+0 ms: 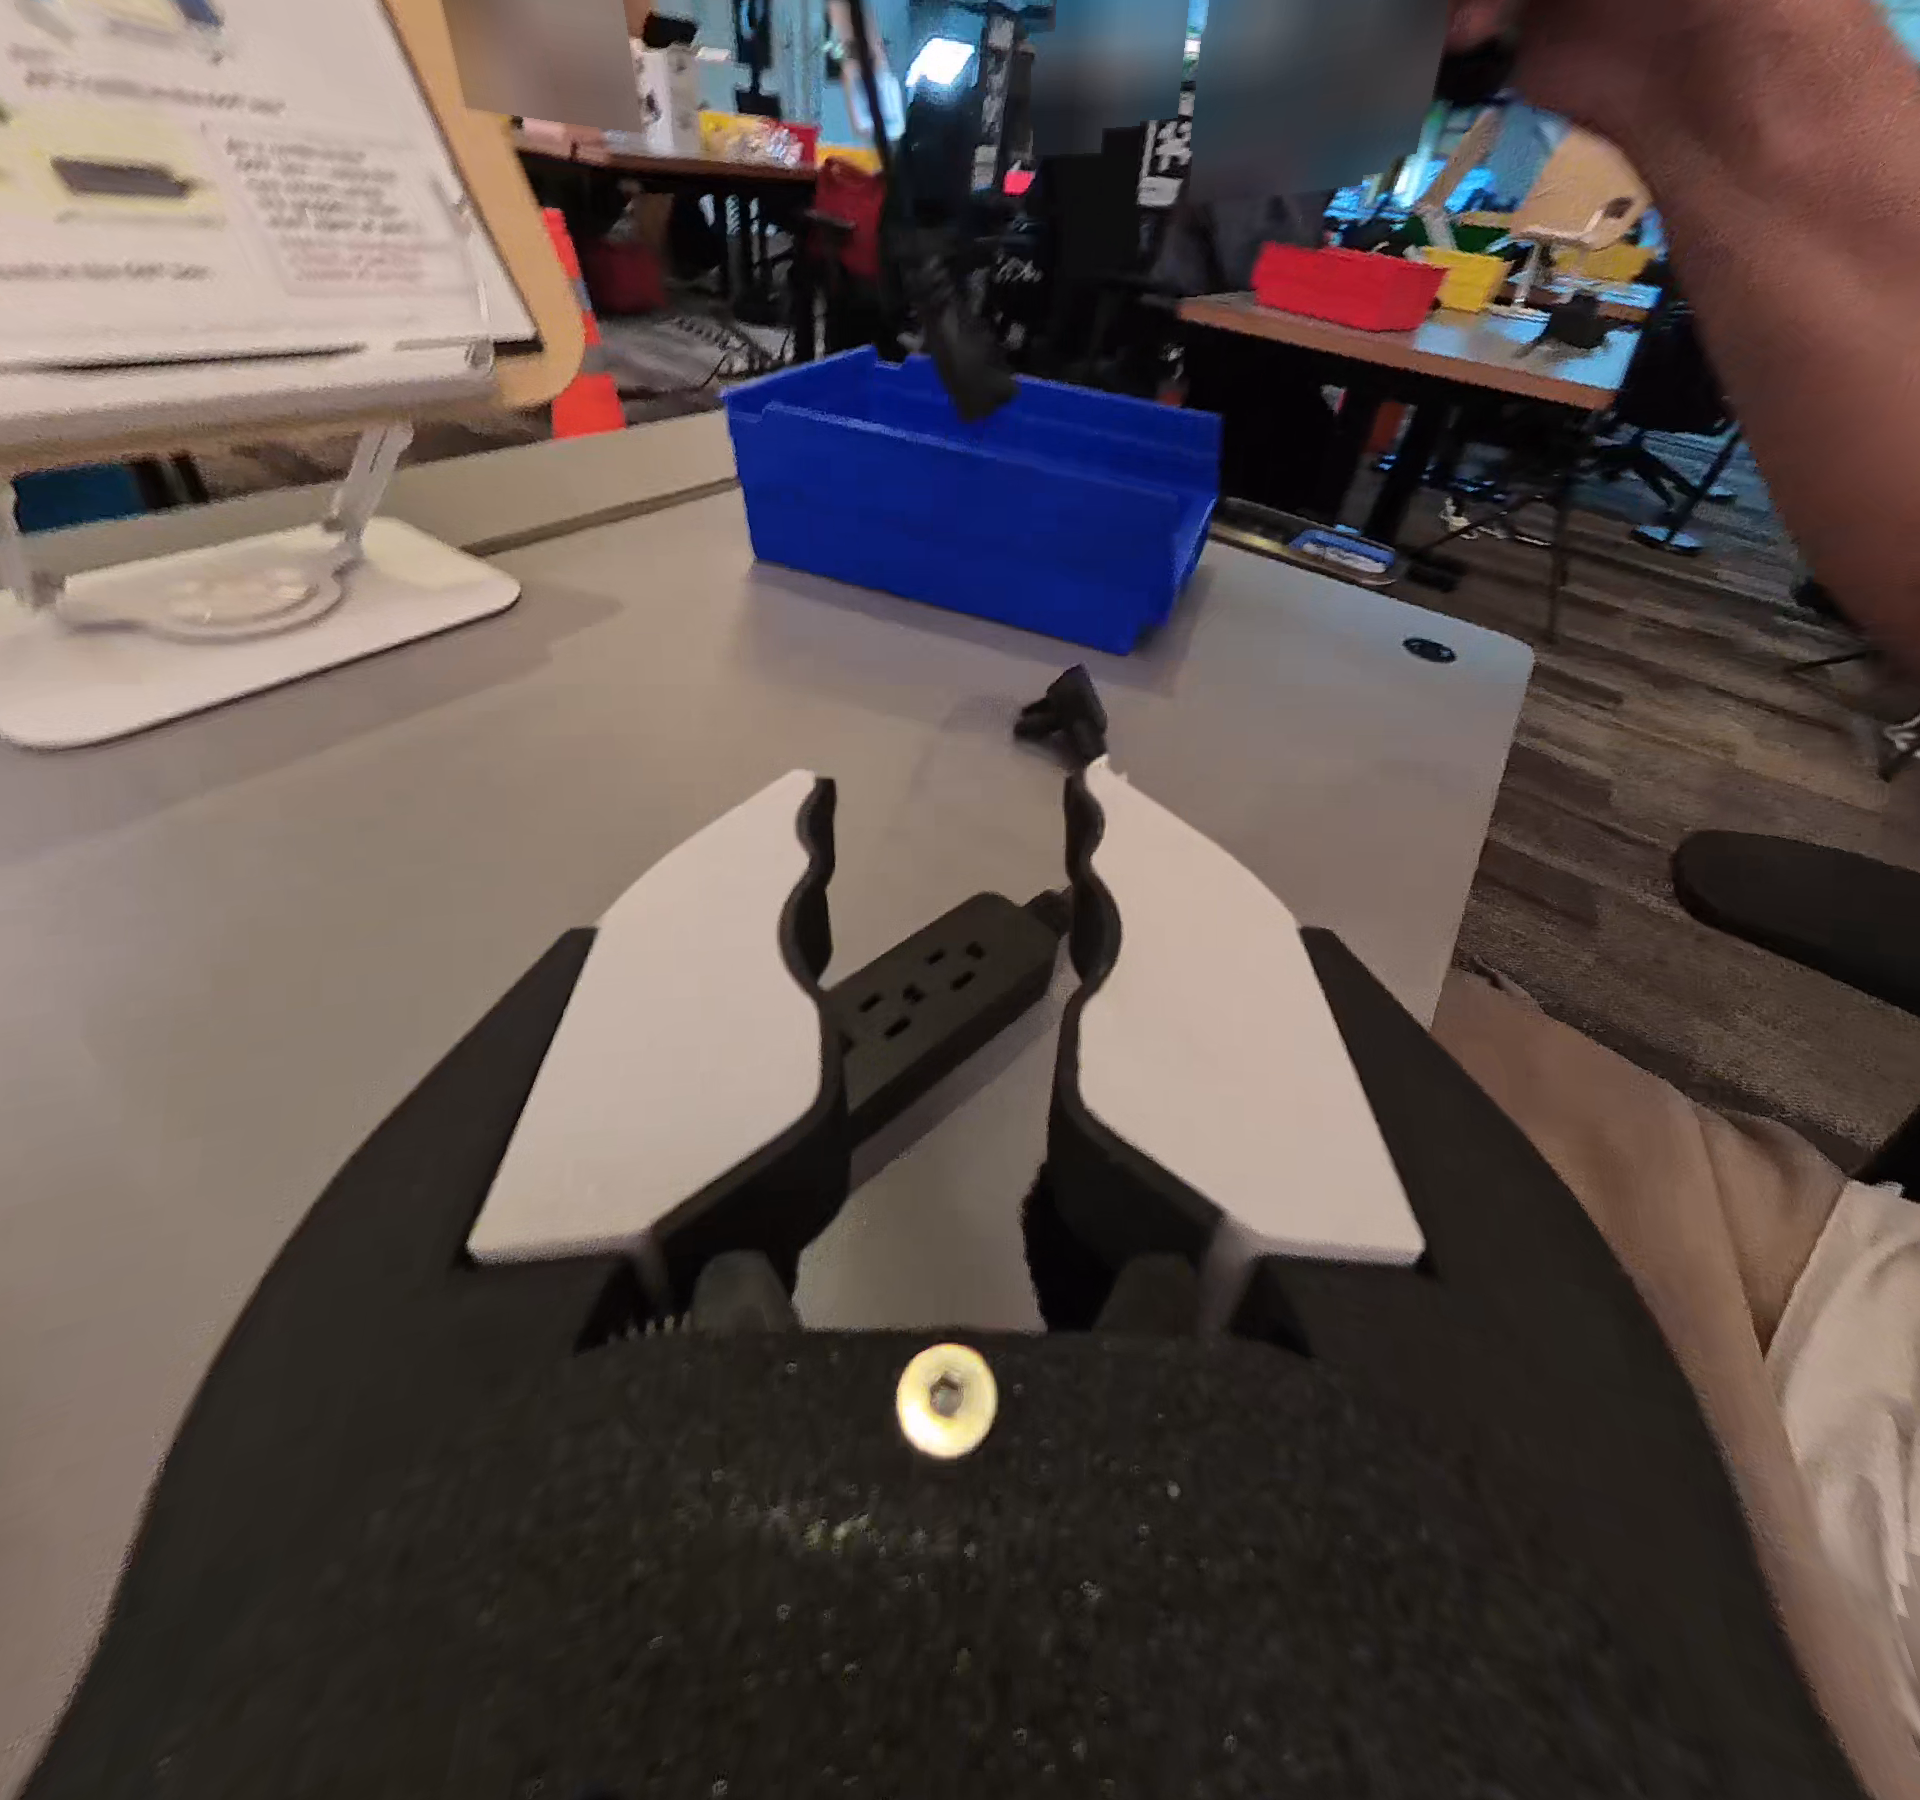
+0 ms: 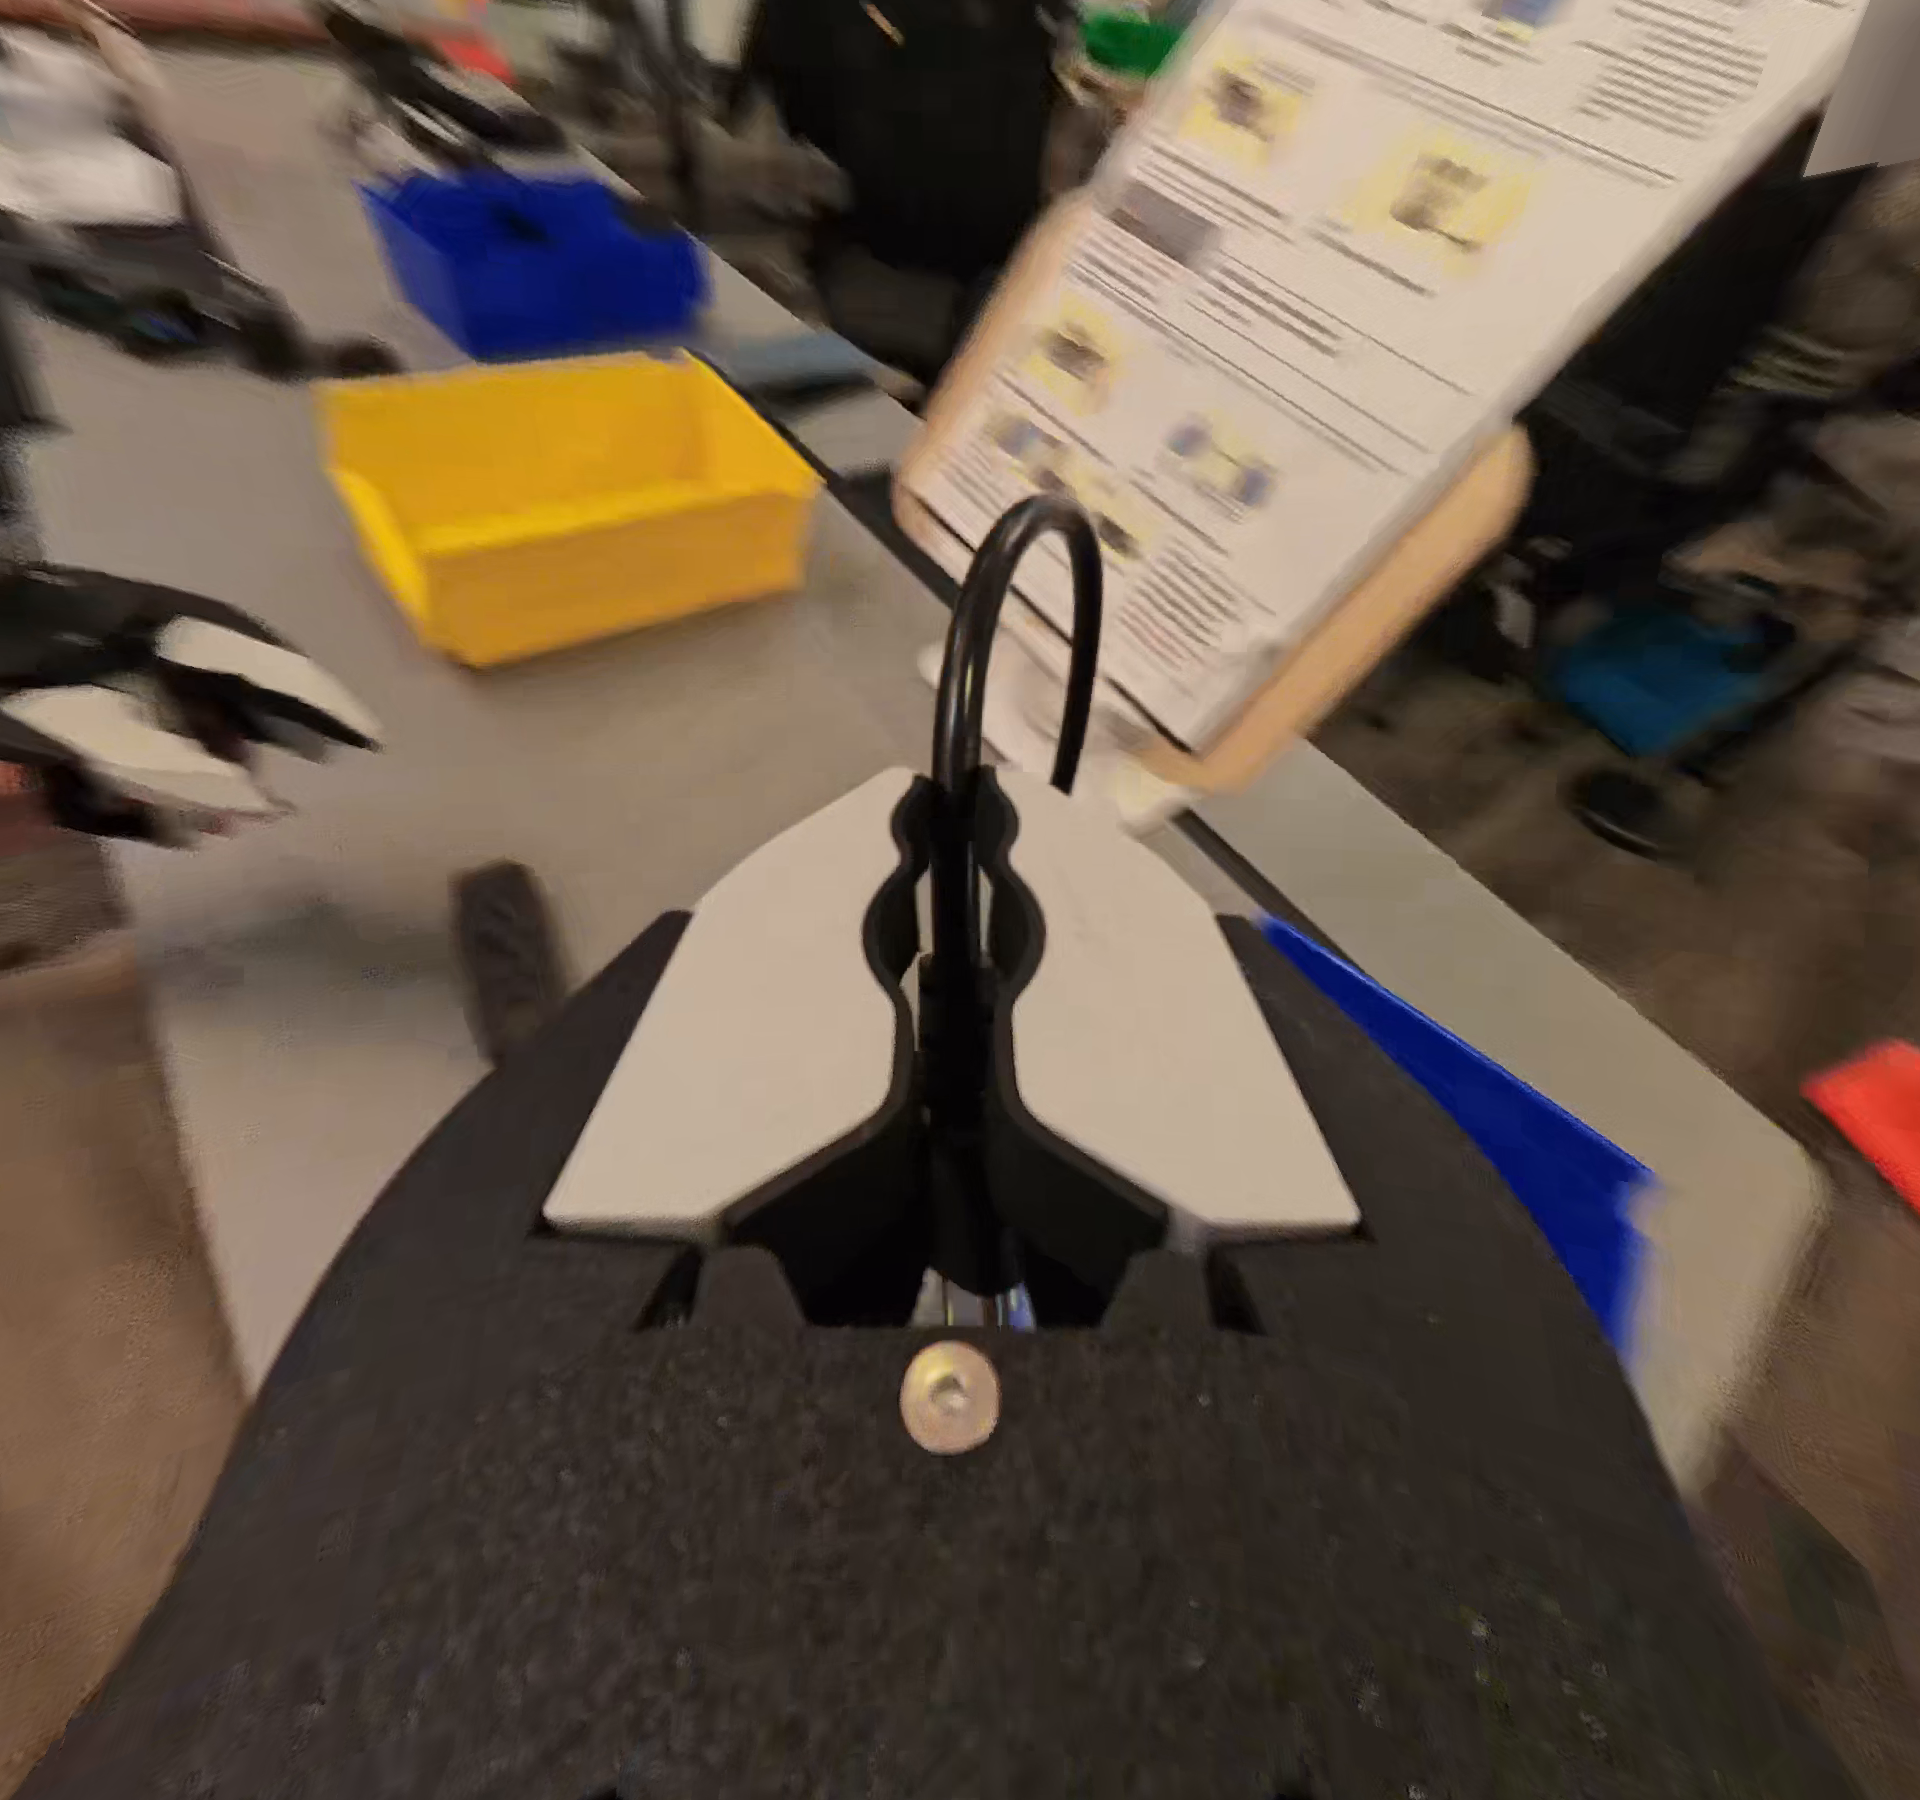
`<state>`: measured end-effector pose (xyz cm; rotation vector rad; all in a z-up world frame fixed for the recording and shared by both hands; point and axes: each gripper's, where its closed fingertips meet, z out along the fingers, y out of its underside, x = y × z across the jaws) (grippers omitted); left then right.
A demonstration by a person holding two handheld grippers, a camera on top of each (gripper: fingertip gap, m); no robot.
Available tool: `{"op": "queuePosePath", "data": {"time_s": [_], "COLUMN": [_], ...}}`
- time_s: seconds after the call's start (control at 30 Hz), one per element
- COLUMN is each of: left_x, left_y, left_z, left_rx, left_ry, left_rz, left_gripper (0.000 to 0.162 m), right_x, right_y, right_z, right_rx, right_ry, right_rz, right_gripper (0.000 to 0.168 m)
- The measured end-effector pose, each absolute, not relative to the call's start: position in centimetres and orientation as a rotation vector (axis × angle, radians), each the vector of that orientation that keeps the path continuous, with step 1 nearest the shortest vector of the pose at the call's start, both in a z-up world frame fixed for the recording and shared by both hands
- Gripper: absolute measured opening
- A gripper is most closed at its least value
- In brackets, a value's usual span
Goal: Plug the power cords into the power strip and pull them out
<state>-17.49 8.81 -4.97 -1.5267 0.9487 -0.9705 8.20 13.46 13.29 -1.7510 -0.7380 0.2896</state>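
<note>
A: How do the left tongs (image 1: 945, 815) stand?
B: Spread apart, holding nothing, above the black power strip (image 1: 940, 997), which lies flat on the grey worktop (image 1: 364, 919) near its front edge.
A: And the right tongs (image 2: 954, 805)?
B: Clamped on a black power cord (image 2: 1023, 607), which loops up past the fingertips. In the left wrist view its plug end (image 1: 961, 337) dangles over the blue bin (image 1: 966, 503) at the worktop's far edge.
A: Anything else?
B: A yellow bin (image 2: 561, 503), and an instruction sheet on a stand (image 1: 229, 545).

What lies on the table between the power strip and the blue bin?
In the left wrist view, a small black plug lies between the power strip and the blue bin; otherwise bare table.
</note>
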Motion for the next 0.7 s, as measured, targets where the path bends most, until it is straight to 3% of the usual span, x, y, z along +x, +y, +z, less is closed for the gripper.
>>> {"op": "queuePosePath", "data": {"time_s": [0.17,0.3,0.43,0.53,0.7], "left_x": [-17.5,-18.1,-20.6,-21.1,-21.6], "left_y": [10.0,12.3,14.7,15.1,15.0], "left_z": [-6.8,-8.6,-10.4,-11.4,-12.7], "left_rx": [-1.620,-1.731,-1.880,-1.928,-1.965], "left_ry": [0.879,0.826,0.751,0.729,0.736], "left_rz": [-0.966,-0.763,-0.465,-0.444,-0.457], "left_gripper": [0.054,0.049,0.039,0.039,0.039], "right_x": [17.0,20.6,18.6,18.4,19.8], "right_y": [16.7,21.6,23.1,24.0,22.9], "right_z": [9.6,-1.4,-11.6,-12.9,-7.3], "right_rx": [-1.995,-2.240,-2.474,-2.447,-2.233], "right_ry": [-0.694,-0.697,-0.623,-0.380,-0.196], "right_rz": [-0.140,-0.369,-0.064,0.163,0.284], "right_gripper": [0.008,0.009,0.011,0.012,0.027]}}
